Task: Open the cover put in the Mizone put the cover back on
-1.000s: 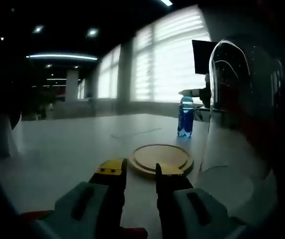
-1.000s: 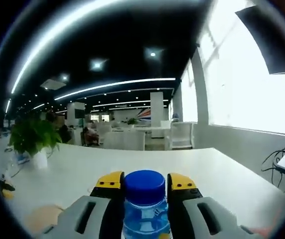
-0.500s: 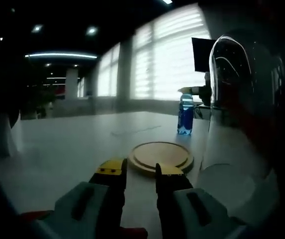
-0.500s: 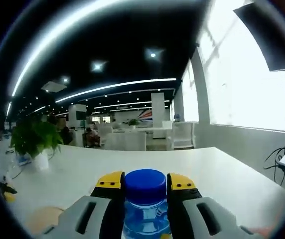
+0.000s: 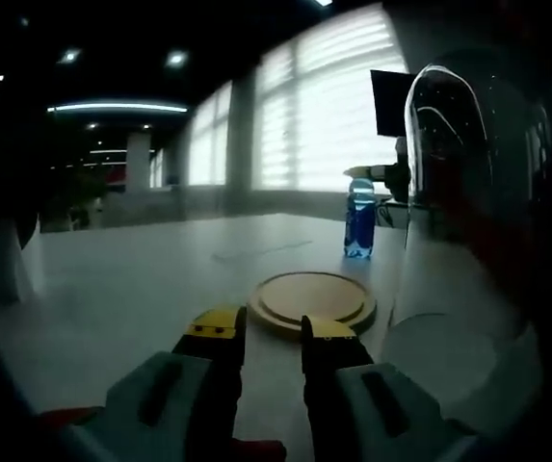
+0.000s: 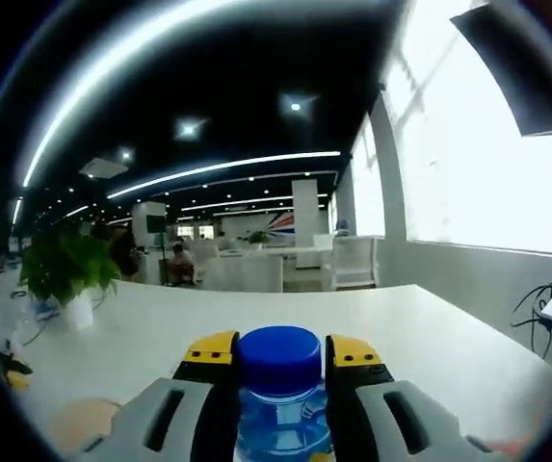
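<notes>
A wide white tabletop (image 6: 285,327) runs toward a big open office. The ceiling (image 6: 208,87) is dark, lit by long curved light strips (image 6: 223,164) and small round spotlights (image 6: 189,126). Tall bright windows with blinds (image 5: 328,115) line one side. A leafy potted plant (image 6: 64,274) stands on the tabletop, with white chairs (image 6: 353,262) farther back.

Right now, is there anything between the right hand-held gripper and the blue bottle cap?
Nothing visible. The right hand-held gripper already has its jaws at both sides of the blue cap of the bottle.
</notes>
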{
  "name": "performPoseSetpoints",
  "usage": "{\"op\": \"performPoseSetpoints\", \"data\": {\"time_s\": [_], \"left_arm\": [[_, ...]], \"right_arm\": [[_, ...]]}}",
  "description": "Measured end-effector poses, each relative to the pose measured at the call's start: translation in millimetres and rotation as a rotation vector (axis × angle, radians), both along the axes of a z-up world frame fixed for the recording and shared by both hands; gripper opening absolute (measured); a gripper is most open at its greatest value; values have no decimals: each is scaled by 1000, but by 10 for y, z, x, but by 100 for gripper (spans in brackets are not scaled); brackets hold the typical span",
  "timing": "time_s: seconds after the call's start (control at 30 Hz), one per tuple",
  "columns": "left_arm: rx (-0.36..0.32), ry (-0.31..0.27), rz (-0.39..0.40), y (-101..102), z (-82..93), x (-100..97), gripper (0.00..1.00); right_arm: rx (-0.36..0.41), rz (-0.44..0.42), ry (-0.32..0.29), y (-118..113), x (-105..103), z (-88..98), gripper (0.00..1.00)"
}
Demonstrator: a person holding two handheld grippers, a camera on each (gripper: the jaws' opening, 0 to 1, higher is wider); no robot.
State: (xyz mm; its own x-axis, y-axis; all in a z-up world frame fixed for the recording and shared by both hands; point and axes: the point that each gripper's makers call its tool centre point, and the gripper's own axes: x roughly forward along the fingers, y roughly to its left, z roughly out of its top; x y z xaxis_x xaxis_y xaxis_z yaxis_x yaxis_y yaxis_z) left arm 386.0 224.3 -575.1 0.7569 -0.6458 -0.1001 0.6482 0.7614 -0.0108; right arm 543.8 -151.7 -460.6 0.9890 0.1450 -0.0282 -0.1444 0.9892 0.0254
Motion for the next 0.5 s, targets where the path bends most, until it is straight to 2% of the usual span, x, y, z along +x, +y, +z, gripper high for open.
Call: {"op": "performPoseSetpoints", "data": {"time_s": [0.5], "left_arm": [[3, 4, -3, 4, -18, 21, 18]], "right_arm": [[1, -2, 5, -49, 46, 7, 28]]}}
